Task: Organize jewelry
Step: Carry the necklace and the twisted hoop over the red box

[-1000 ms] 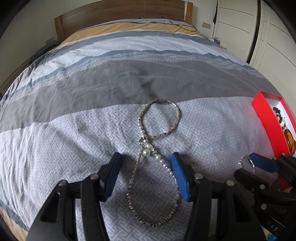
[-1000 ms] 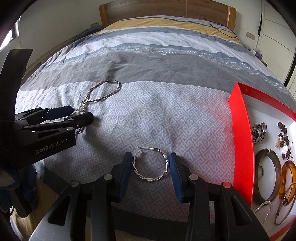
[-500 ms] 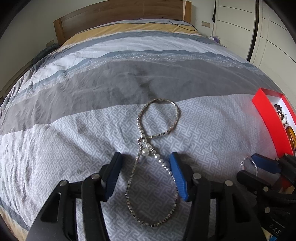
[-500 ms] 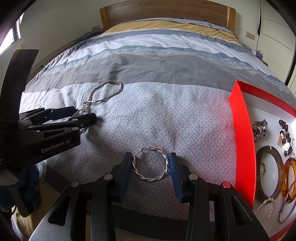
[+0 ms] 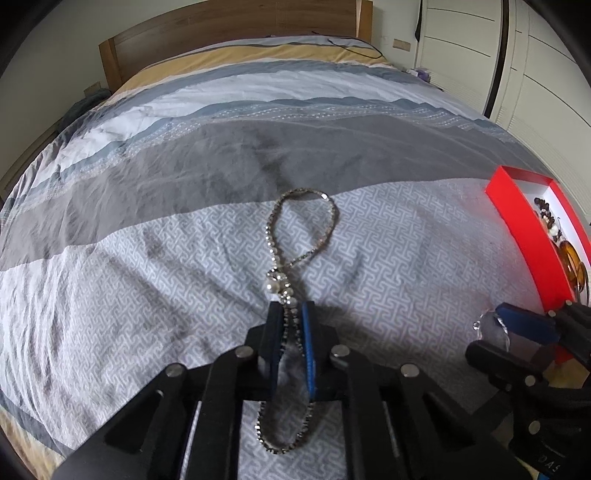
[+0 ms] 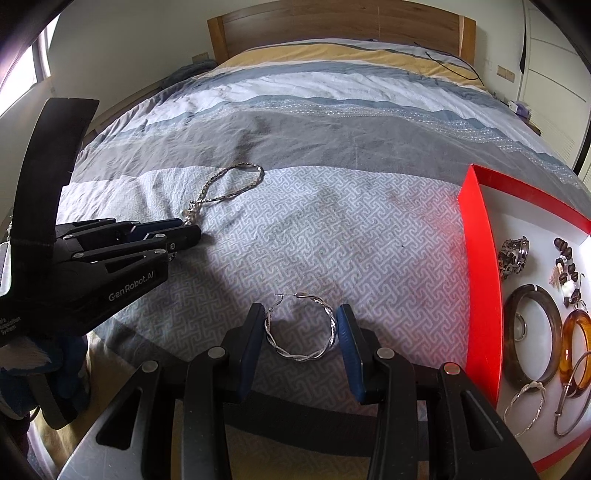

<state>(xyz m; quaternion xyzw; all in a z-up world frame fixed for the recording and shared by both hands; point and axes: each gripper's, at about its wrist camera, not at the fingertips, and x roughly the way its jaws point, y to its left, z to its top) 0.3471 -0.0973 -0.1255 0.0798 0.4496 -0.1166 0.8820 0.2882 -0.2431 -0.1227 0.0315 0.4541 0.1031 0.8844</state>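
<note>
A silver beaded necklace [image 5: 280,258] with a pearl lies in a figure-eight on the patterned bedspread. My left gripper [image 5: 291,314] is shut on it just below the pearl; the far loop shows in the right wrist view [image 6: 236,181]. A twisted silver hoop earring [image 6: 301,328] lies on the bedspread between the open fingers of my right gripper [image 6: 301,321], which touch or nearly touch its sides. The right gripper also shows in the left wrist view [image 5: 506,332]. The left gripper shows at the left of the right wrist view [image 6: 181,230].
A red-walled jewelry box [image 6: 480,258] with a white floor sits on the bed at the right, holding bangles [image 6: 532,332], hoops and beaded pieces. It also shows in the left wrist view [image 5: 517,229]. A wooden headboard [image 6: 332,18] stands at the back.
My left gripper has closed on the necklace, pinching both strands together below the pearl. The right gripper stays open around the hoop earring, almost unmoved.
</note>
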